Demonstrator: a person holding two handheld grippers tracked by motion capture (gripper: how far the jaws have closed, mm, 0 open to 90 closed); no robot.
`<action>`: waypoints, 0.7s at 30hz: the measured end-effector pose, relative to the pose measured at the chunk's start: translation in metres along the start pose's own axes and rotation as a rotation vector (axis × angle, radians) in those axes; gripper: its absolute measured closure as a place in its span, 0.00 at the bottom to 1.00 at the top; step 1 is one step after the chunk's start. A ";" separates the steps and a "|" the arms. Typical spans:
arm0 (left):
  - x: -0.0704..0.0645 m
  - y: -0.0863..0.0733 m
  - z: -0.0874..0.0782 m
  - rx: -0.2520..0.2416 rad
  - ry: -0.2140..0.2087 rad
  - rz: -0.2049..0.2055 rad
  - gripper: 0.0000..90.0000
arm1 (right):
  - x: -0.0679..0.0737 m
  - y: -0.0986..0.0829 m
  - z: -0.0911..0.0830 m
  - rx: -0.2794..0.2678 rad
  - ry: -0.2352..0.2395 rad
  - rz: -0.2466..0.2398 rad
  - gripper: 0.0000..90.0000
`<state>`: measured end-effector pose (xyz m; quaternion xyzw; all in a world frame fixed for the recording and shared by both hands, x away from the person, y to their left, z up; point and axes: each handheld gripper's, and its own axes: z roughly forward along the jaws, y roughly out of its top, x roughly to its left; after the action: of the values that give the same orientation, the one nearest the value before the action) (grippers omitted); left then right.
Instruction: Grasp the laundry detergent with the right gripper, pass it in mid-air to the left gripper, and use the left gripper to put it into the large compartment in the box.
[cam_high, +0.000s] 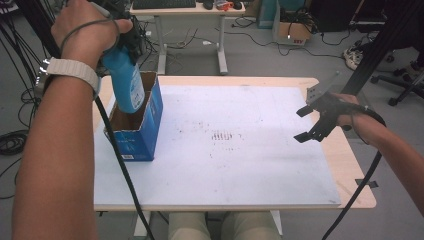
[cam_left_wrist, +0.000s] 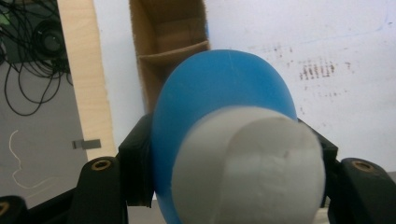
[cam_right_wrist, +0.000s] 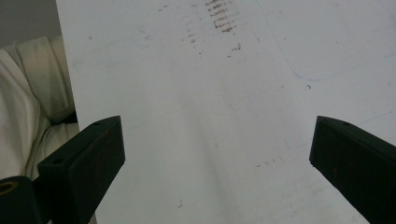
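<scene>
So, far left: the left gripper is clamped on a blue bottle up near its white cap, holding it upright with the bottom end dipping into the open blue cardboard box at the left edge of the white board. My guess is the neck grip keeps the bottle vertical so it fits between the box dividers. Whether it's going in or coming out, can't tell. Over on the right, the right gripper hangs above the board's right edge, jaws spread wide with nothing between them, probably just parked out of the way.
</scene>
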<state>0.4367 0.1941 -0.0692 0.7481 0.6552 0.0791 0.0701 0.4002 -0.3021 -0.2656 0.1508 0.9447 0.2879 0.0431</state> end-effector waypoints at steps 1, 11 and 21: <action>0.005 0.000 0.005 0.001 -0.001 -0.010 0.42 | -0.001 0.000 -0.002 0.037 0.001 -0.003 0.04; 0.021 -0.001 0.029 -0.001 -0.011 -0.032 0.42 | -0.001 -0.002 0.000 0.043 -0.003 0.039 0.04; 0.030 -0.002 0.057 -0.007 -0.007 -0.026 0.42 | 0.000 -0.004 0.005 0.022 -0.007 0.066 0.04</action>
<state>0.4508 0.2244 -0.1245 0.7395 0.6643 0.0779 0.0760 0.4003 -0.3030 -0.2725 0.1834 0.9422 0.2780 0.0353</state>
